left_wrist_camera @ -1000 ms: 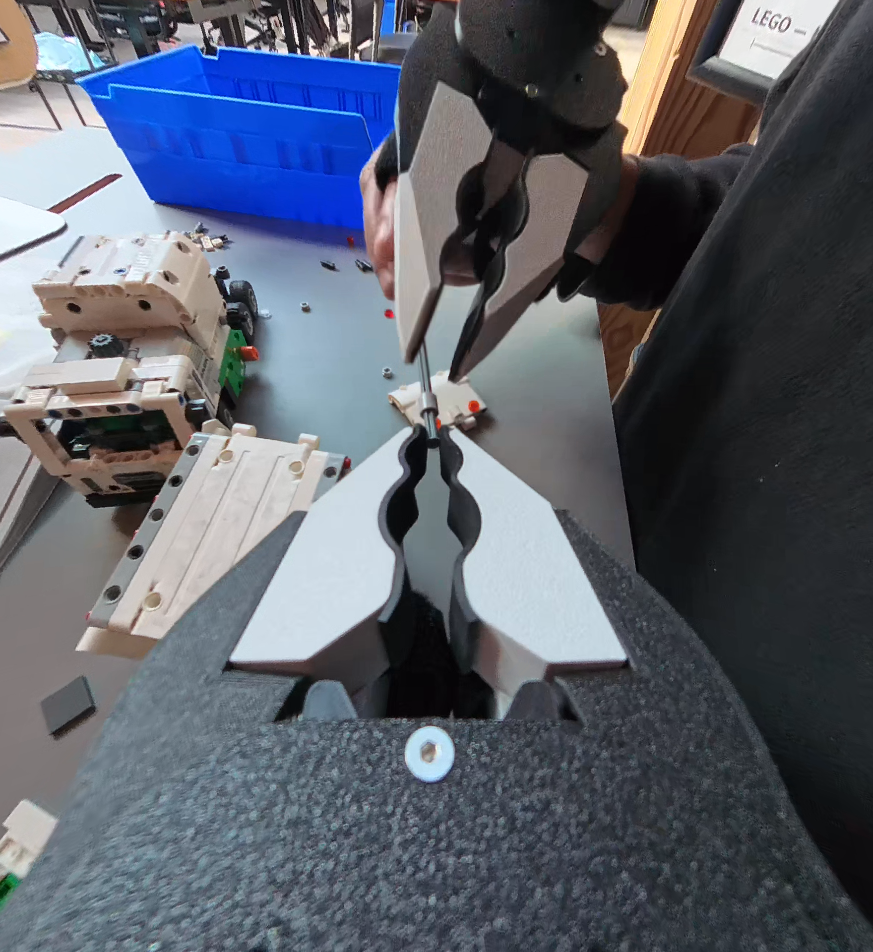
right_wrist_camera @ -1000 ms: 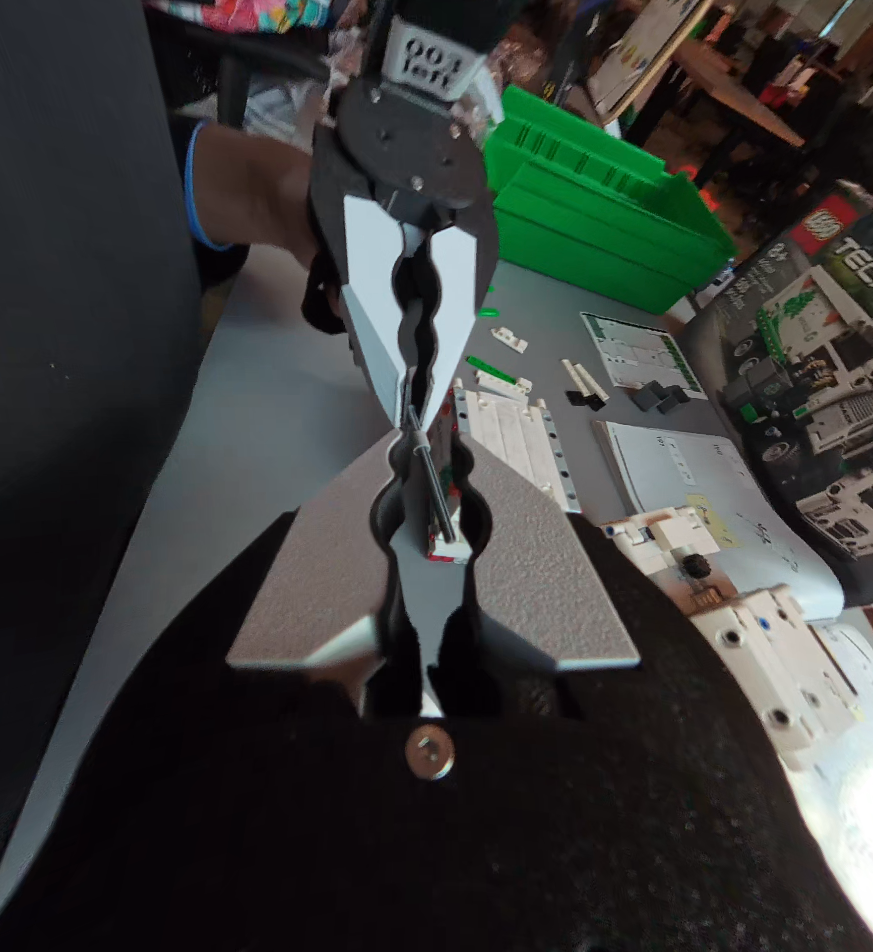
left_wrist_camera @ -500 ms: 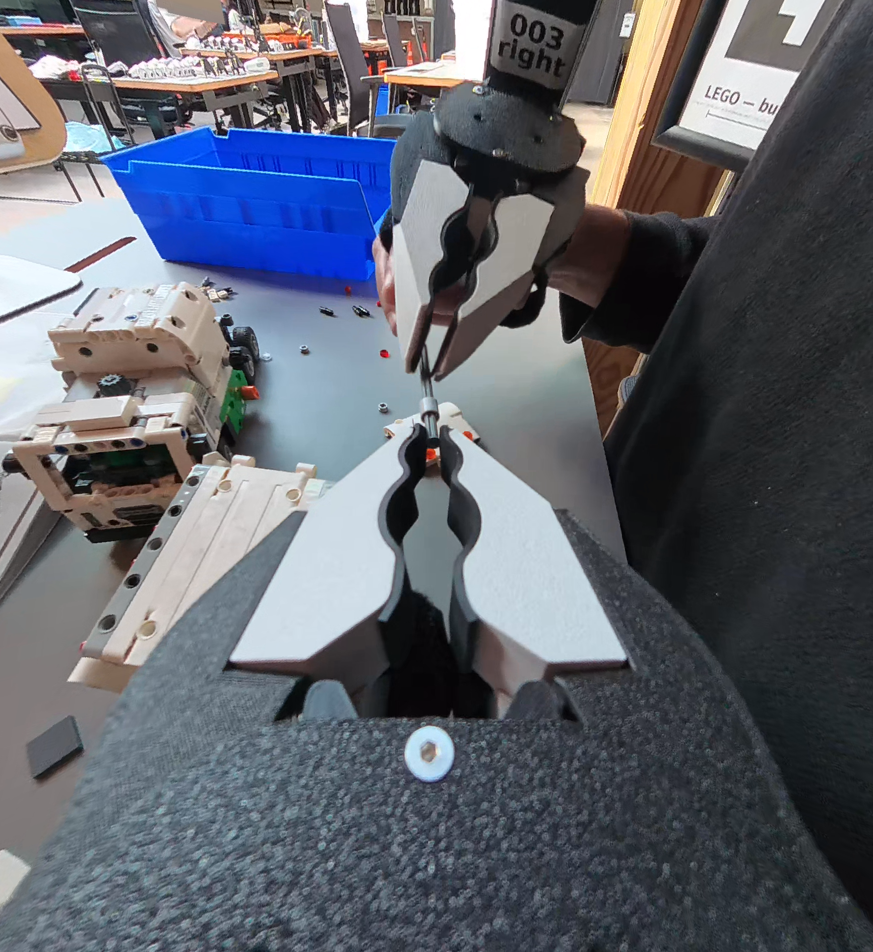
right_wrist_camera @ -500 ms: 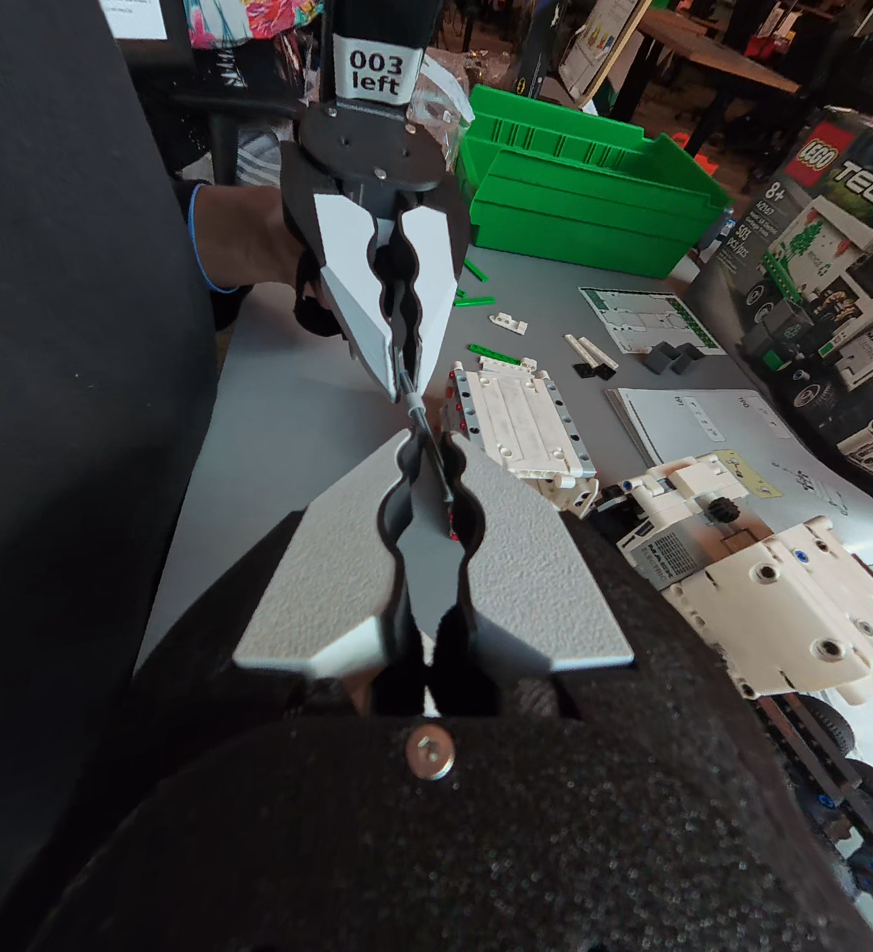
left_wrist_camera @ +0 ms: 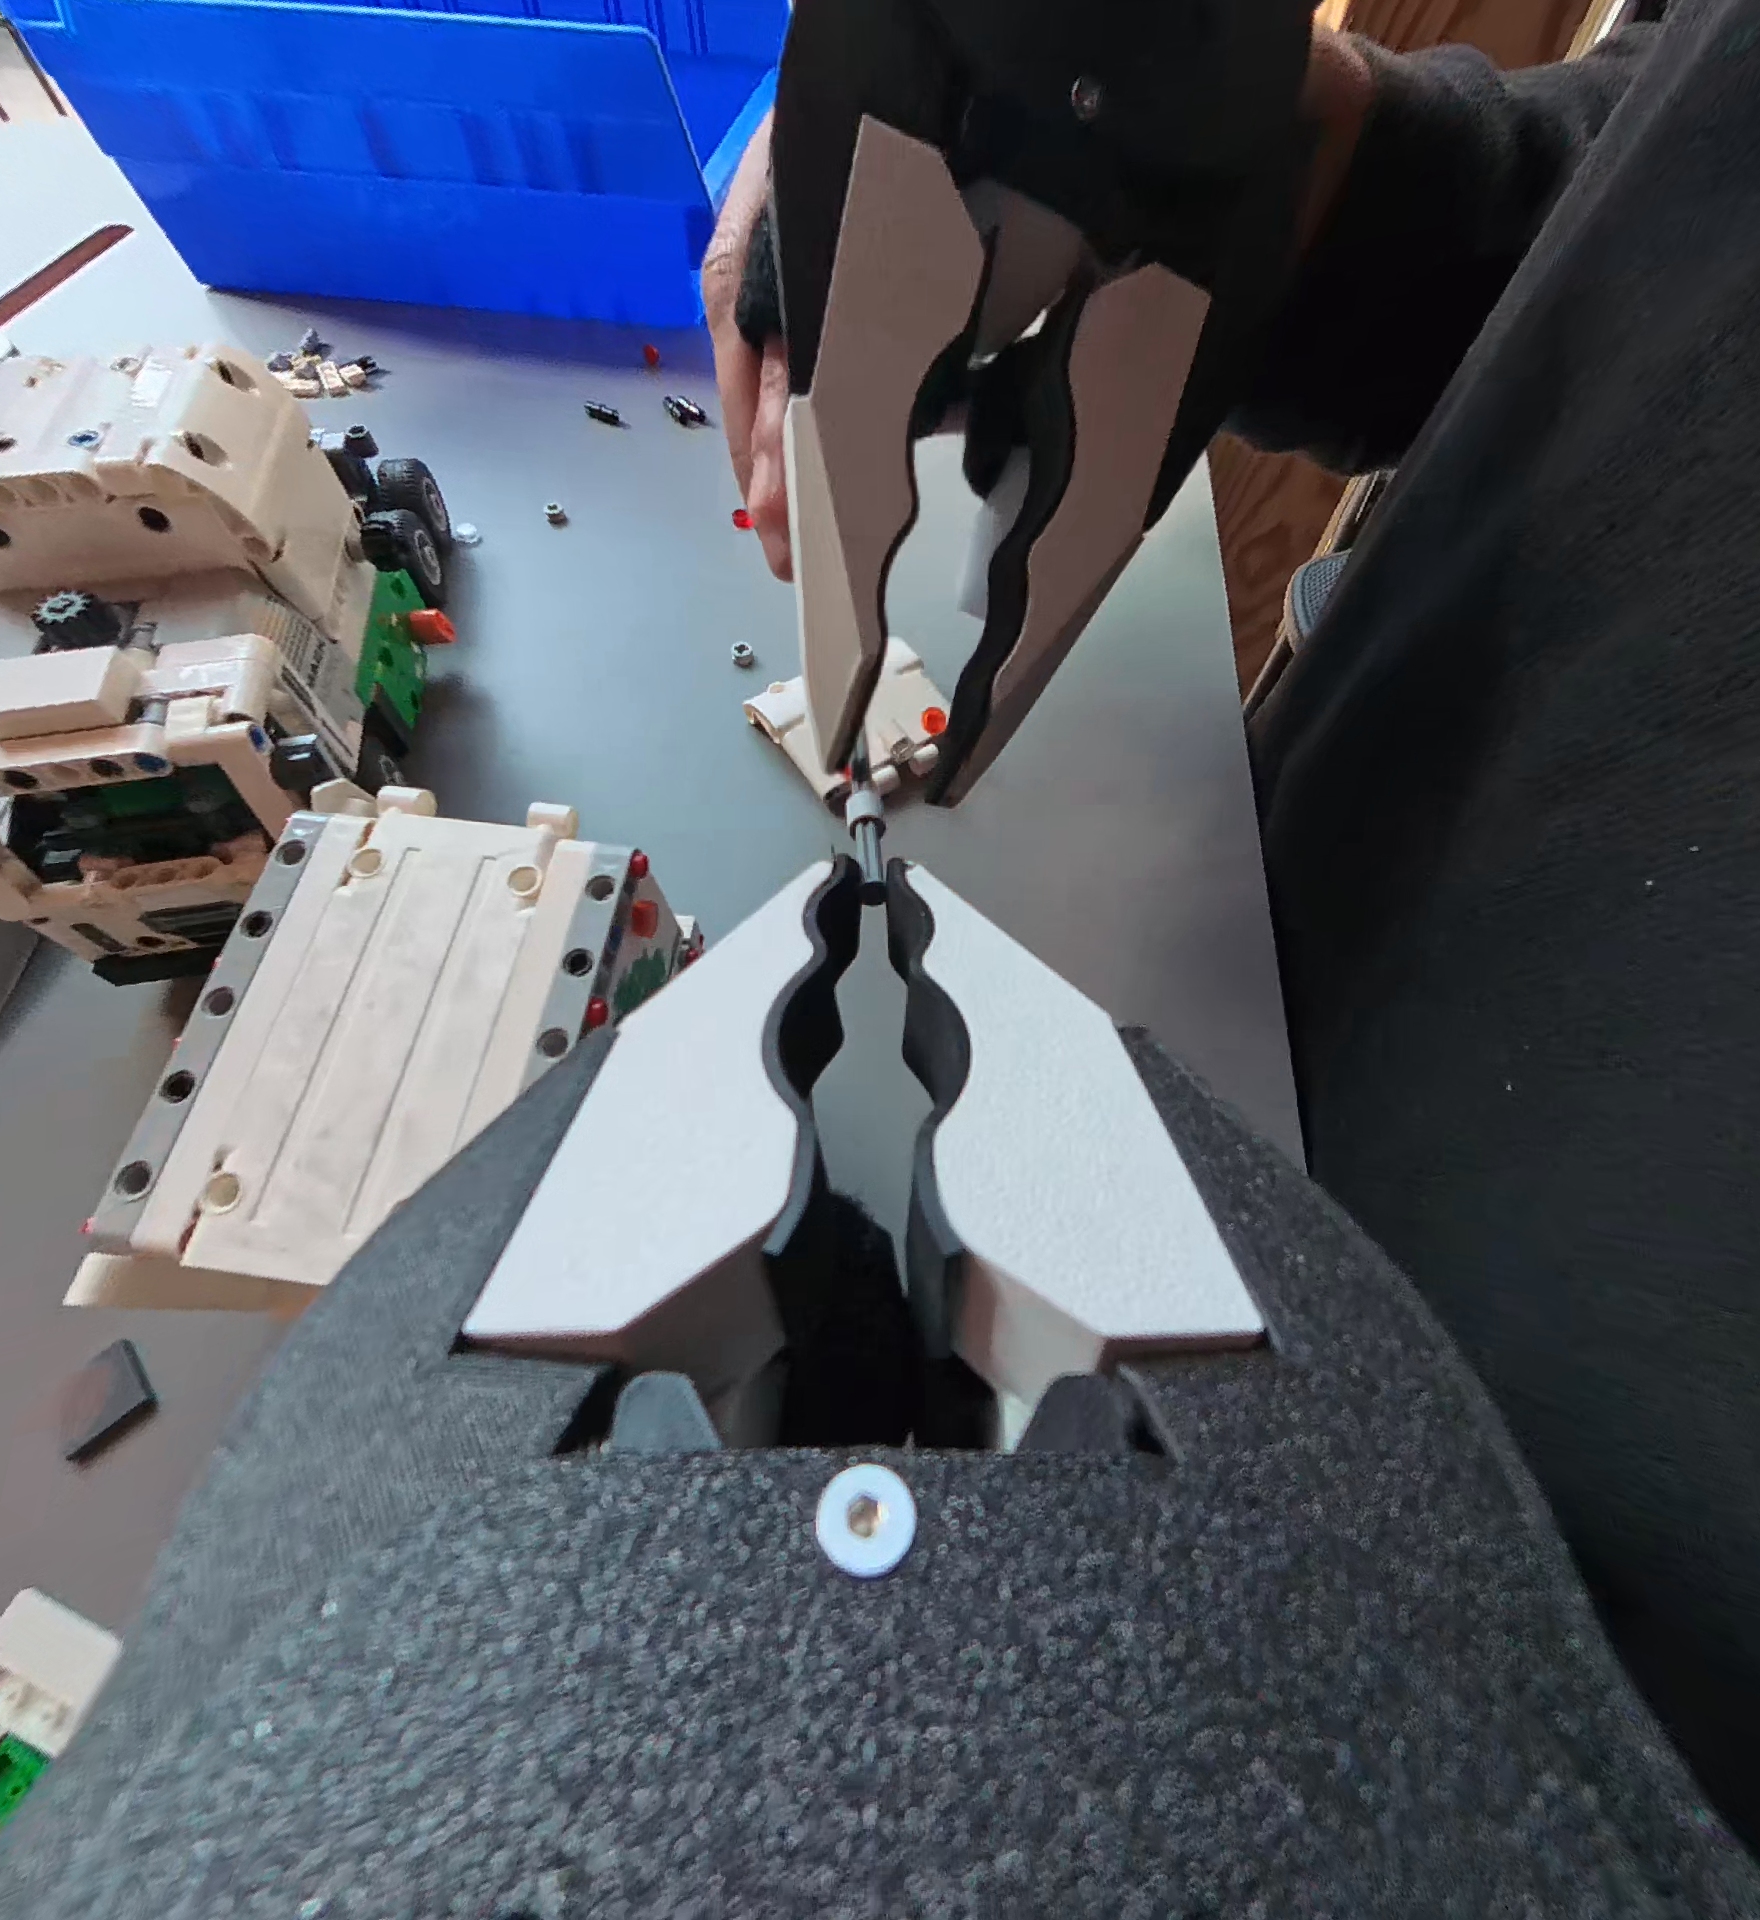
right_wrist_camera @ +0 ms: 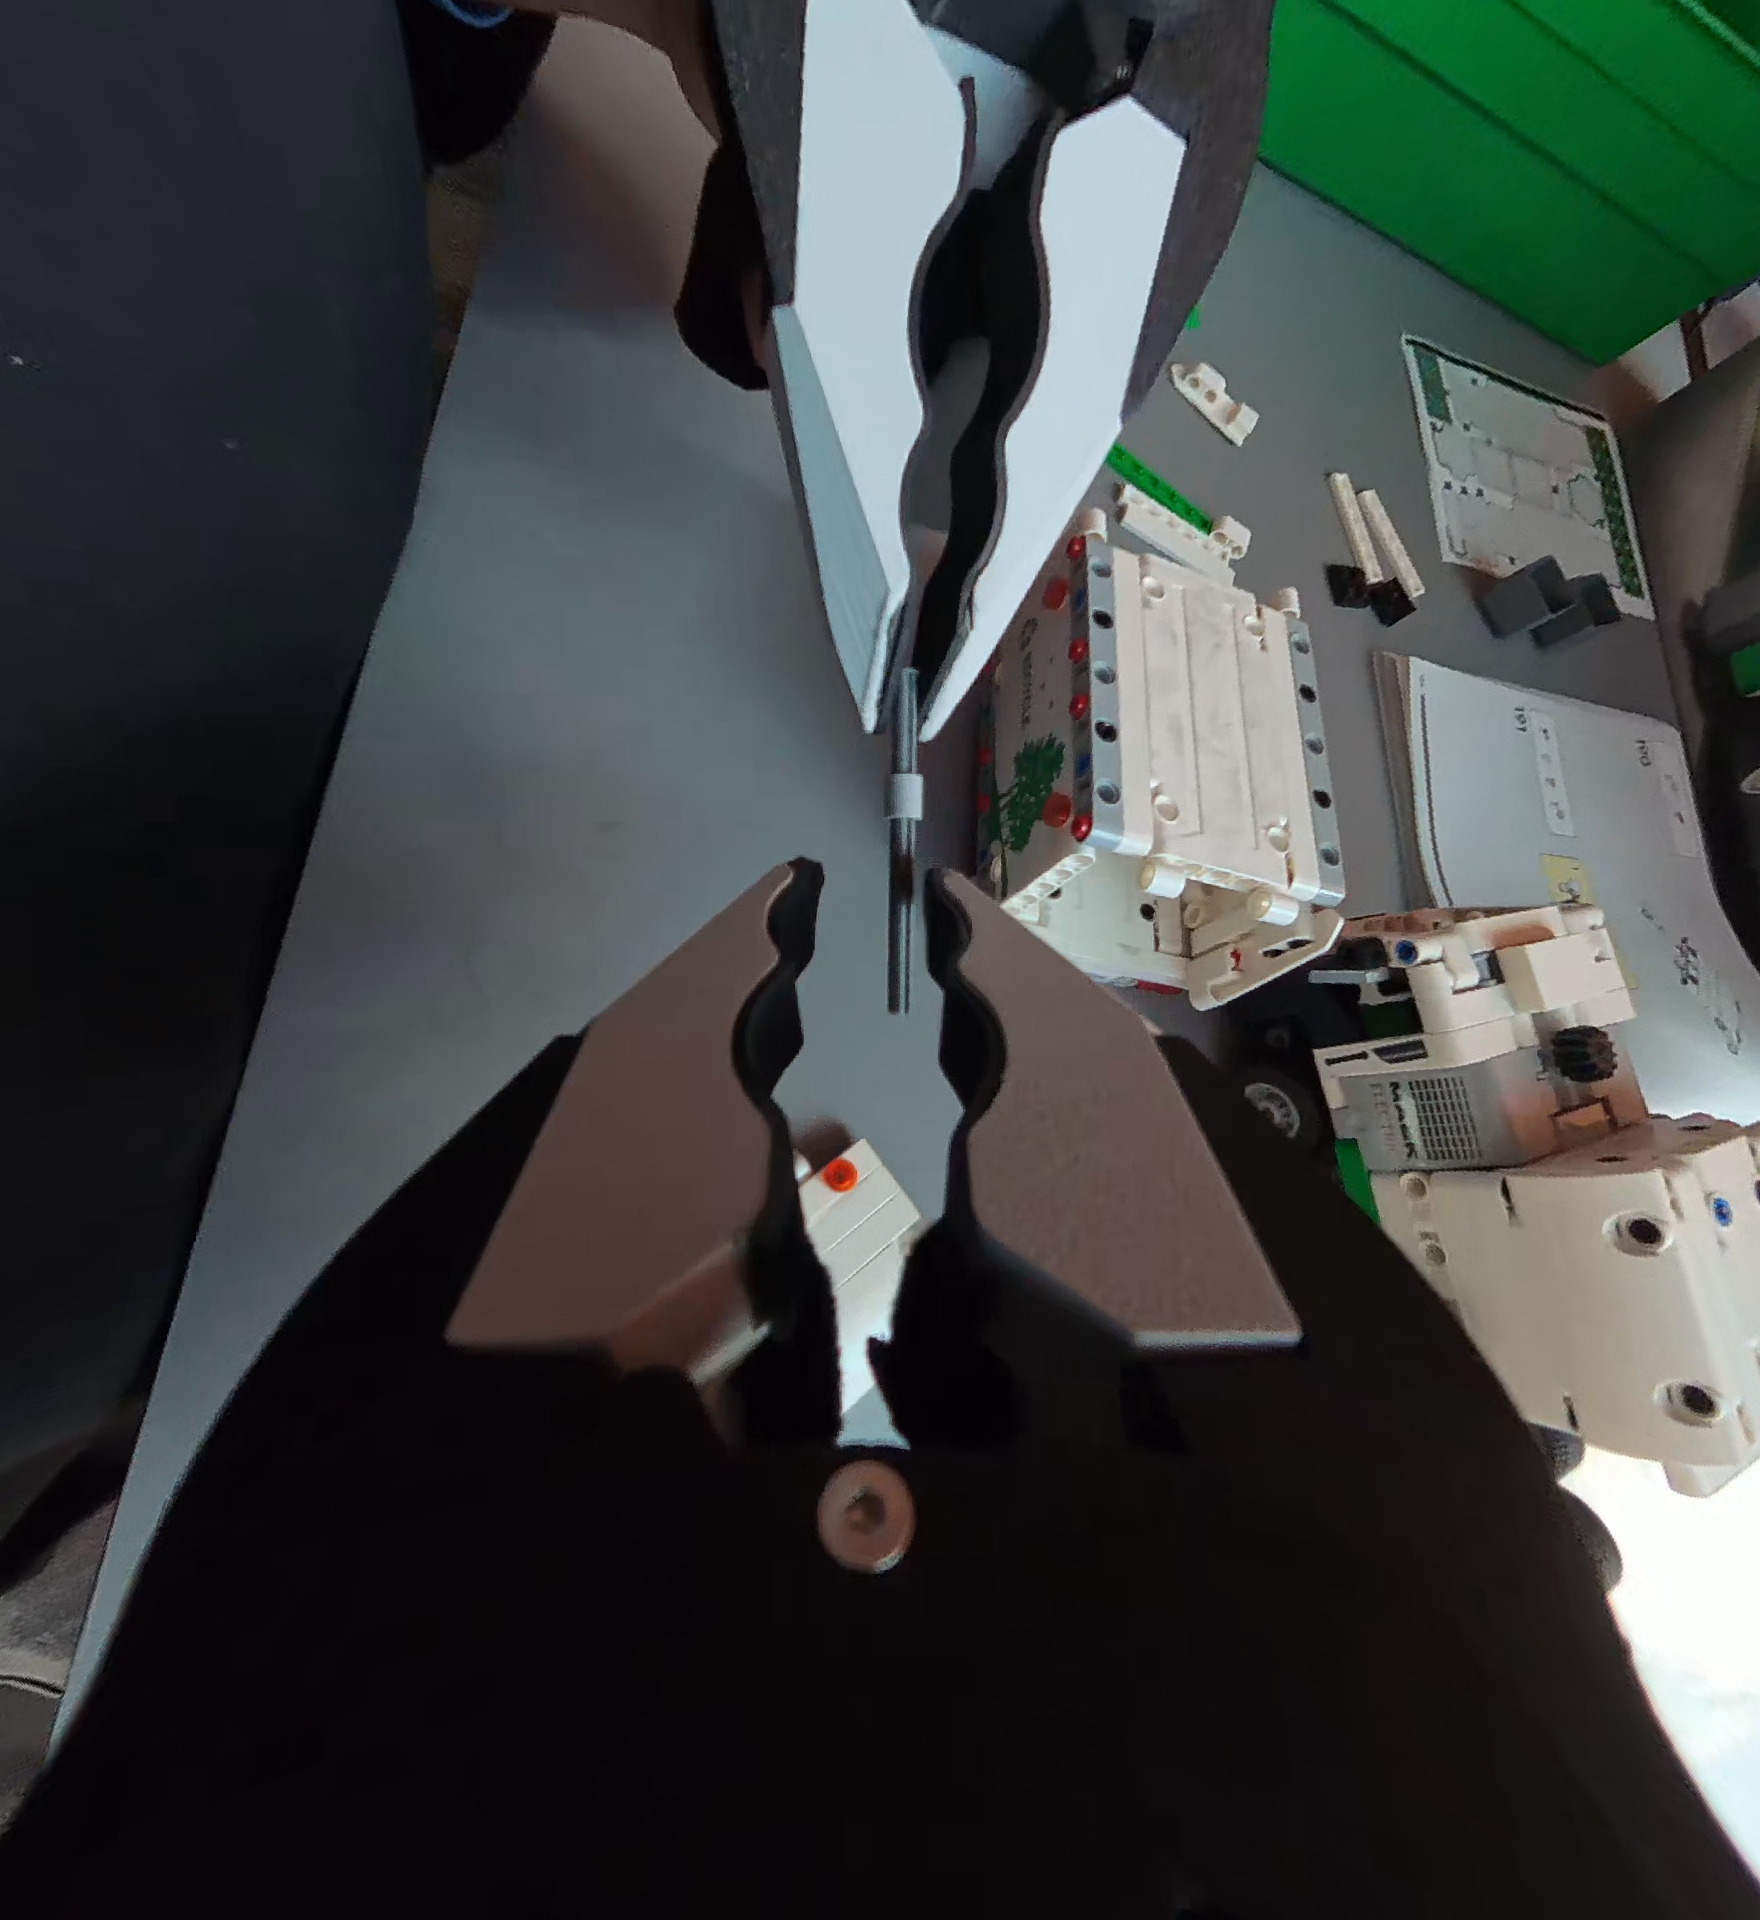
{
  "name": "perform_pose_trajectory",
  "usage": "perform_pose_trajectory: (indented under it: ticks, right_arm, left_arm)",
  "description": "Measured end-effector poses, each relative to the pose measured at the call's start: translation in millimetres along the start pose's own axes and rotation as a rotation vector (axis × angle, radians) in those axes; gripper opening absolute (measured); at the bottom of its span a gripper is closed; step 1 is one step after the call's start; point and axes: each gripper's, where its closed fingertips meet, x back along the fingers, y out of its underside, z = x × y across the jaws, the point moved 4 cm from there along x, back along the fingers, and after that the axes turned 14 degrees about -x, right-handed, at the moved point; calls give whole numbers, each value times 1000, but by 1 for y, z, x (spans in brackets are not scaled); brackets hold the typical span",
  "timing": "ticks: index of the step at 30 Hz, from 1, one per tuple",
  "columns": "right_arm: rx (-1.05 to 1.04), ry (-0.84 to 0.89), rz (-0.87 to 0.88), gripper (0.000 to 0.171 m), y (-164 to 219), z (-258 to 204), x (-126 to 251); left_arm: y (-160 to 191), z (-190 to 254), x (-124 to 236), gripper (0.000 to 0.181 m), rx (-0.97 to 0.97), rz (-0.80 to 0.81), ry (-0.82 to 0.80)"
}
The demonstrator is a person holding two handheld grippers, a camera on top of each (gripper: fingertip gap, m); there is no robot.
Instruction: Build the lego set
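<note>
My left gripper [left_wrist_camera: 865, 878] is shut on one end of a thin dark axle [left_wrist_camera: 863, 821] that carries a small grey bush [right_wrist_camera: 902, 795]. It holds the axle above the grey table [left_wrist_camera: 595, 675]. My right gripper [right_wrist_camera: 868, 873] faces it tip to tip. Its jaws stand apart around the axle's other end [right_wrist_camera: 899, 935], which lies close to one finger [right_wrist_camera: 943, 914]. A small white piece with an orange stud [left_wrist_camera: 902, 696] lies on the table under the right gripper. It also shows between the right fingers [right_wrist_camera: 855, 1205].
A white panel assembly [left_wrist_camera: 367, 1039] and the part-built white truck [left_wrist_camera: 128, 623] stand beside the grippers. A blue bin [left_wrist_camera: 388, 156] stands at the back. The right wrist view shows a green bin [right_wrist_camera: 1530, 156], an instruction booklet [right_wrist_camera: 1530, 810] and loose pieces [right_wrist_camera: 1375, 540]. A person's dark clothing borders the table.
My right gripper has opened and let go of the axle. My left gripper still holds it. Both grippers have come lower, closer to the table.
</note>
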Motion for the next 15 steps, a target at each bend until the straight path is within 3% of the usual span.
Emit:
perform_pose_trajectory:
  ticks: [9,11,12,15]
  right_arm:
    - [55,119,-81,3,0,13,3]
    - [79,126,-81,3,-5,13,6]
    - [80,120,-74,3,-8,12,7]
    - [90,115,-68,3,-13,10,8]
  left_arm:
    - [-5,-9,-2,4,69,76,-59]
    - [-10,-12,-4,25,87,114,-71]
    - [-12,-12,-6,28,88,125,-69]
    - [-20,-10,-10,21,68,155,-54]
